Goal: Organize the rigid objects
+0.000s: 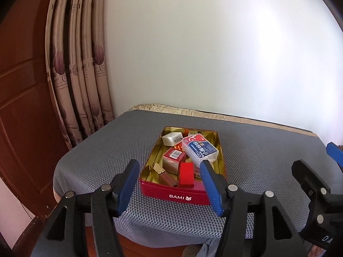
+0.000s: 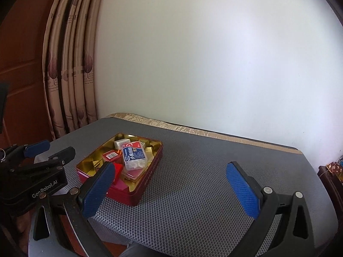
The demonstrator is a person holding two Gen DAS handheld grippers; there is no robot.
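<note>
A red tin (image 1: 181, 194) marked BAMI, gold inside, sits on the grey mat (image 1: 103, 141); it also shows in the right wrist view (image 2: 148, 177). It holds several small boxes: a clear blue-and-red labelled case (image 1: 200, 148) (image 2: 135, 156) on top, a white block (image 1: 171, 139), a red carton (image 1: 173, 157) and a bright red box (image 1: 186, 174). My left gripper (image 1: 170, 181) is open and empty, just in front of the tin. My right gripper (image 2: 171, 187) is open and empty, over the mat to the tin's right.
The mat covers a table with a beige cloth edge (image 1: 171, 108) against a white wall. Patterned curtains (image 1: 75, 75) and a wooden door (image 1: 19, 107) stand to the left. A dark stand (image 2: 330, 175) is at far right.
</note>
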